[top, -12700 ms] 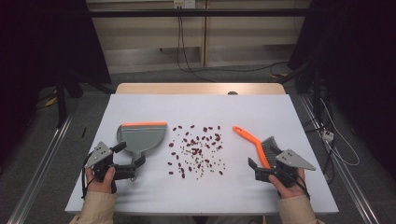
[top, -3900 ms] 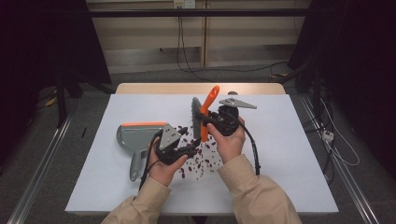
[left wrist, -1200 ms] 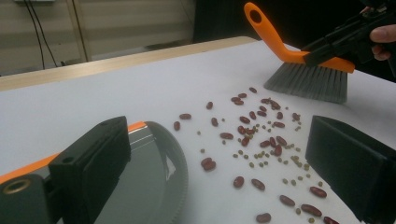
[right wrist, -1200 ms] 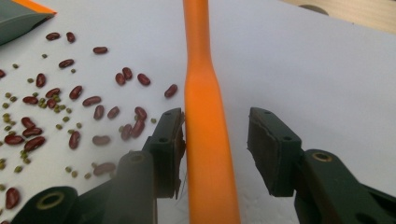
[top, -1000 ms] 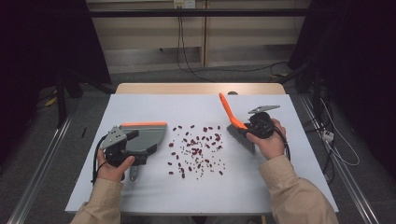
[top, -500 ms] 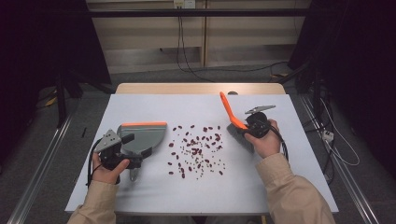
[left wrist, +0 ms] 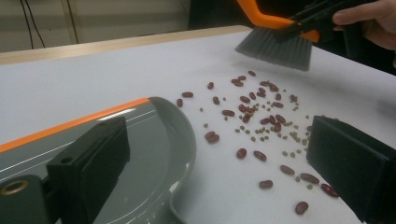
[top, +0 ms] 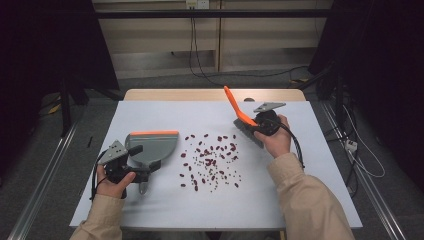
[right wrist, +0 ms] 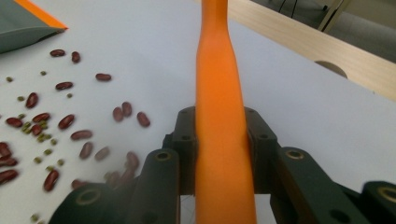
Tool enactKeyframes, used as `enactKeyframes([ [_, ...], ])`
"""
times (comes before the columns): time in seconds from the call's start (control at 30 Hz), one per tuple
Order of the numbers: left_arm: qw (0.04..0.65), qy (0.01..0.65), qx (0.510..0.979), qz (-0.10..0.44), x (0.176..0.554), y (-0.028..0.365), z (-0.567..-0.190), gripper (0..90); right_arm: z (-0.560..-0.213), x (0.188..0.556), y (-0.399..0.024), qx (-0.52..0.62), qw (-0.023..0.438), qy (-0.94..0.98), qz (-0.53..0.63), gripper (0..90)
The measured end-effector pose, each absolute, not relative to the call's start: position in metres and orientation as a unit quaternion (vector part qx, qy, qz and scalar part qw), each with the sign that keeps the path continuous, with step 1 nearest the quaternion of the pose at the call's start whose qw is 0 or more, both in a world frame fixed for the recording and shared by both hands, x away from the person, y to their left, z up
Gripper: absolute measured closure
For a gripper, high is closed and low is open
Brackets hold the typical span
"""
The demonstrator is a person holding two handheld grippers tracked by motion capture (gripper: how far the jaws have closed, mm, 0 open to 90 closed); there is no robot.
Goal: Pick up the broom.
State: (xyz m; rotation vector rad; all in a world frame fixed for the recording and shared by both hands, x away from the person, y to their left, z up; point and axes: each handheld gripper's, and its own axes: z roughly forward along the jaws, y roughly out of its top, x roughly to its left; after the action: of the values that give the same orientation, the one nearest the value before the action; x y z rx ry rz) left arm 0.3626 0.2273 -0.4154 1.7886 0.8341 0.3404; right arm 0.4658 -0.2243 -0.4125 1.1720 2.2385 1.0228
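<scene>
Covering the wooden tabletop, a white sheet forms the surface [top: 310, 200]; dark room around, cables on the back wall, metal rails on the floor both sides. Beans [top: 210, 160], red w/ small green ones, lie scattered mid-surface, between the two grippers. Right gripper [top: 261, 124] has its jaws clamped on the orange handle of the brush [top: 239, 114]; bristles hang just off the surface, at the beans' far-right edge. Left gripper [top: 134, 172] sits at the near end of the grey dustpan [top: 152, 145]; jaws apart in the left gripper view, one over the pan, other over the beans. Vs. half a sec ago: brush & right hand shifted toward the beans, right jaws finished closing on the handle; left hand approx. same spot.
</scene>
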Motion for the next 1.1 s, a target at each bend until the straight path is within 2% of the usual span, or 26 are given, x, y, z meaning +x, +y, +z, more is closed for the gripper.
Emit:
enactKeyframes([
  [0.4,0.540,0.360,0.748,0.141,0.366,0.230,-0.417,5.9,-0.431,0.508,-0.187,0.336,0.217,0.845,0.355,71.5],
  [0.77,0.534,0.365,0.748,0.148,0.366,0.232,-0.418,6.0,-0.427,0.481,-0.181,0.248,0.192,0.887,0.339,71.4],
  [1.1,0.534,0.367,0.746,0.152,0.366,0.234,-0.417,6.1,-0.424,0.457,-0.181,0.213,0.164,0.900,0.344,71.4],
])
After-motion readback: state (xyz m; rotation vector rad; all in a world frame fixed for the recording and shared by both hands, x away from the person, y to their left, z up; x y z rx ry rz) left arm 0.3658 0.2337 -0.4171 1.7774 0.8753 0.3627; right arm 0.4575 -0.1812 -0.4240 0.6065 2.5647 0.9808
